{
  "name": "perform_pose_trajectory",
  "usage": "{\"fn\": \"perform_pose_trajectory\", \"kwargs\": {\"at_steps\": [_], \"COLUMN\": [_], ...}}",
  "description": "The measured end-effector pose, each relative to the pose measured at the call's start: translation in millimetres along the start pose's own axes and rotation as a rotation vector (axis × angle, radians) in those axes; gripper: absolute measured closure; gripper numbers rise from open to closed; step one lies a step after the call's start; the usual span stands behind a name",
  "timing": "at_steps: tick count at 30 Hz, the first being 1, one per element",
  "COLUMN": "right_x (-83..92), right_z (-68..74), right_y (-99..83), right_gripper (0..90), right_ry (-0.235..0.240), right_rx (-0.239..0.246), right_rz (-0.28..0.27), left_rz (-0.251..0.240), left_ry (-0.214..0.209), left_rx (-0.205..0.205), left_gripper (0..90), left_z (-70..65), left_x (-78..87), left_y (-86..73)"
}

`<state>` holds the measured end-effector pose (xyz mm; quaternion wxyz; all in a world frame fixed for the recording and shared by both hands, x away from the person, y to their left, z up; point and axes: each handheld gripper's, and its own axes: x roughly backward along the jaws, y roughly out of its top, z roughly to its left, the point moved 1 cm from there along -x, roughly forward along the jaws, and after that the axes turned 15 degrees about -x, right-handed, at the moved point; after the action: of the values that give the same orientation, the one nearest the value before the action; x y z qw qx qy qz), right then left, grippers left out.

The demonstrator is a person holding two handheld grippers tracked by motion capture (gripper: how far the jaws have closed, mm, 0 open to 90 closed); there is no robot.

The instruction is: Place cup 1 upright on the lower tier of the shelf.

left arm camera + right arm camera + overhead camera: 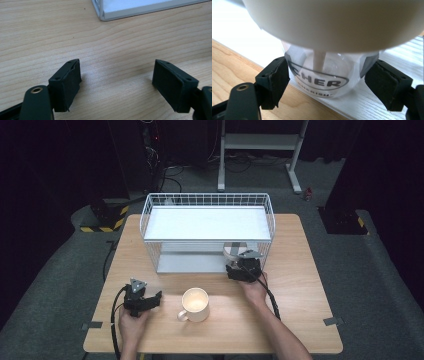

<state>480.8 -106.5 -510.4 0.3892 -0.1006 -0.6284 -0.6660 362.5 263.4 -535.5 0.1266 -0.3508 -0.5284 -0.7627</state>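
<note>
A clear jar [322, 80] with a dark oval label and a wide pale top stands on the lower shelf [392, 72] of a white wire rack [207, 196]. In the high view the jar [233, 249] sits at the shelf's front right. My right gripper [327, 82] reaches in from the front, and its pads [278, 80] press on the jar's two sides. At the table's front left my left gripper [156, 298] rests low over bare wood. Its jaws [116, 82] stand apart with nothing between them.
A cream mug [195, 305] stands on the wooden table [300, 285] between the two hands, its handle toward the front left. The rack's front corner [105, 15] lies ahead of the left gripper. Black cables trail from both grippers.
</note>
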Motion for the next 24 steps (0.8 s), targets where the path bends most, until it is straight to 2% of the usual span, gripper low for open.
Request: {"fn": "perform_pose_trajectory", "kwargs": {"at_steps": [4, 7, 14, 19, 24], "right_x": [-2.8, -4.3, -9.2, -12.5, -18.6], "right_z": [-2.6, -5.9, -4.6, -3.2, -5.2], "right_y": [-0.3, -0.2, 5.9, 10.8, 9.2], "right_gripper": [24.2, 33.6, 33.3, 40.3, 42.0], "right_ry": [-0.011, -0.022, -0.037, -0.053, -0.061], "right_rx": [-0.014, -0.013, -0.025, -0.037, -0.045], "right_rz": [0.003, -0.010, -0.005, -0.027, -0.017], "left_rz": [0.000, 0.000, 0.000, 0.000, 0.000], "left_ry": [0.000, 0.000, 0.000, 0.000, 0.000], "left_rx": [0.000, 0.000, 0.000, 0.000, -0.001], "left_gripper": [23.0, 23.0, 23.0, 23.0, 23.0], "left_z": [0.0, 0.0, 0.0, 0.0, 0.0], "left_x": [0.0, 0.0, 0.0, 0.0, 0.0], "left_y": [0.0, 0.0, 0.0, 0.0, 0.0]}}
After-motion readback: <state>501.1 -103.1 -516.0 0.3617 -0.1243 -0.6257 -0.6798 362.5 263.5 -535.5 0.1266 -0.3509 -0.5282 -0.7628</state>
